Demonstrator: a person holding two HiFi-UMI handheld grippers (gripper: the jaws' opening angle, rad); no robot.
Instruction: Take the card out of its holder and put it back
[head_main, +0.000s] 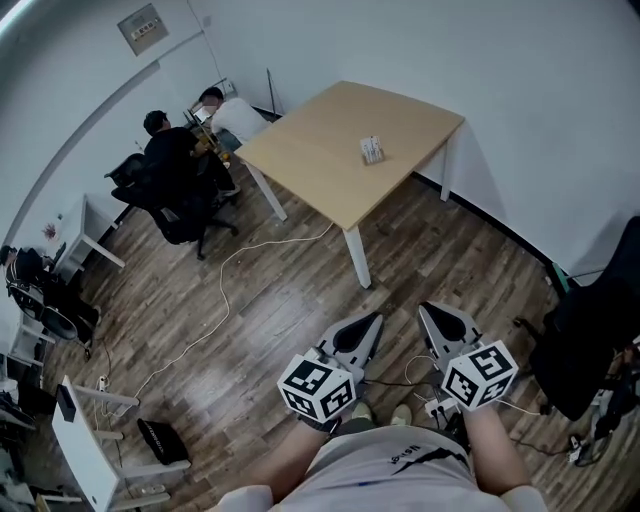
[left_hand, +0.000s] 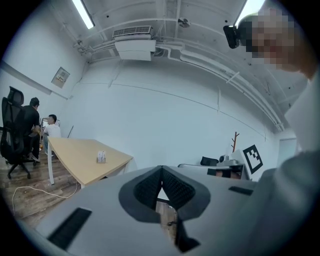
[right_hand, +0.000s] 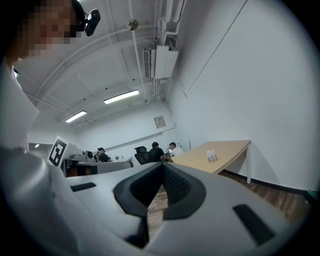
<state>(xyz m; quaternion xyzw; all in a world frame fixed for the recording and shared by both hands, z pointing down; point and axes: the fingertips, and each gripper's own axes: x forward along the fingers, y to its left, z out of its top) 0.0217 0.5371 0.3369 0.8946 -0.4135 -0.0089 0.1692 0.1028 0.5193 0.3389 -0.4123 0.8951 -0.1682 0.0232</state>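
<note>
The card holder (head_main: 372, 150), small and pale with a card standing in it, sits on the light wooden table (head_main: 330, 150) far ahead of me. It also shows as a tiny card holder (left_hand: 101, 157) in the left gripper view and as a card holder (right_hand: 212, 155) in the right gripper view. My left gripper (head_main: 370, 323) and right gripper (head_main: 433, 313) are held close to my body over the floor, far short of the table. Each gripper's jaws meet at the tips with nothing between them, both the left gripper (left_hand: 161, 171) and the right gripper (right_hand: 162, 168).
Two people (head_main: 185, 140) sit at a desk beyond the table's left end, with a black office chair (head_main: 160, 200) behind them. A white cable (head_main: 225, 290) runs over the wooden floor. A white desk (head_main: 85, 455) stands at lower left, a dark chair (head_main: 590, 340) at right.
</note>
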